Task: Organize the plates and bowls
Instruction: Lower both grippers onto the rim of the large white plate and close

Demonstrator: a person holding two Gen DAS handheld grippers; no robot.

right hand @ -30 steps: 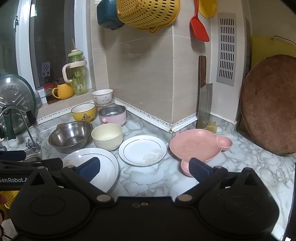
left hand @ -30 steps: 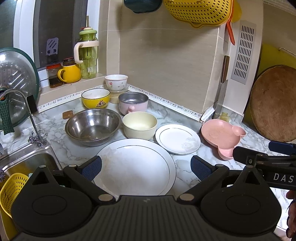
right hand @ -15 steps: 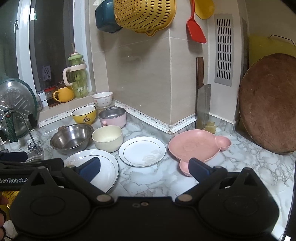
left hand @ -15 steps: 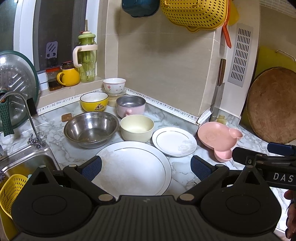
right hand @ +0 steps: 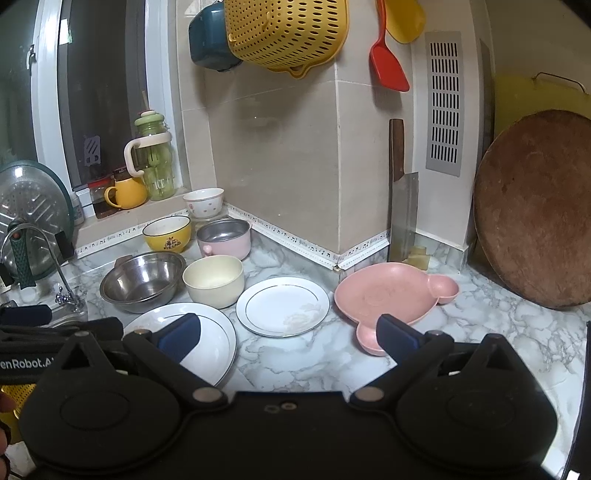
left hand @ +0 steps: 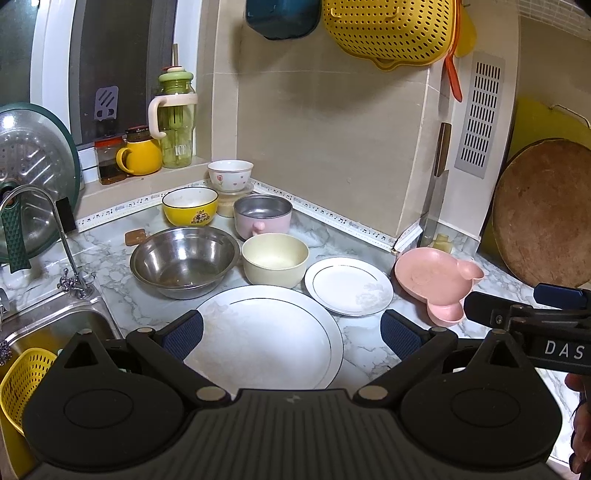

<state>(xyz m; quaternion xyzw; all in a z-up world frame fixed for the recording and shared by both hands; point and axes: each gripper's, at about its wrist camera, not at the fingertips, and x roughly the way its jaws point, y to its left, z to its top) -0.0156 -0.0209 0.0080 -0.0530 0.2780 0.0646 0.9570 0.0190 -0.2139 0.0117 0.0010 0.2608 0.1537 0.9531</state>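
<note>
On the marble counter lie a large white plate (left hand: 266,336) (right hand: 210,339), a small white plate (left hand: 349,286) (right hand: 282,306) and a pink bear-shaped plate (left hand: 436,280) (right hand: 391,291). Behind them stand a cream bowl (left hand: 275,260) (right hand: 214,280), a steel bowl (left hand: 184,260) (right hand: 142,280), a pink-sided steel bowl (left hand: 262,218) (right hand: 223,236), a yellow bowl (left hand: 190,206) (right hand: 168,232) and a white flowered bowl (left hand: 230,174) (right hand: 204,203). My left gripper (left hand: 291,332) is open above the large plate. My right gripper (right hand: 288,336) is open and empty, near the small plate and pink plate.
A sink (left hand: 44,332) with a tap (left hand: 62,243) and yellow strainer (left hand: 22,384) is at left. A cleaver (right hand: 402,218) leans on the wall. A round wooden board (right hand: 535,206) stands at right. A yellow colander (right hand: 288,33) and spatula (right hand: 388,62) hang above.
Both grippers have drawn back and risen slightly, so the dishes sit a little farther away and lower in view. Nothing on the counter moved.
</note>
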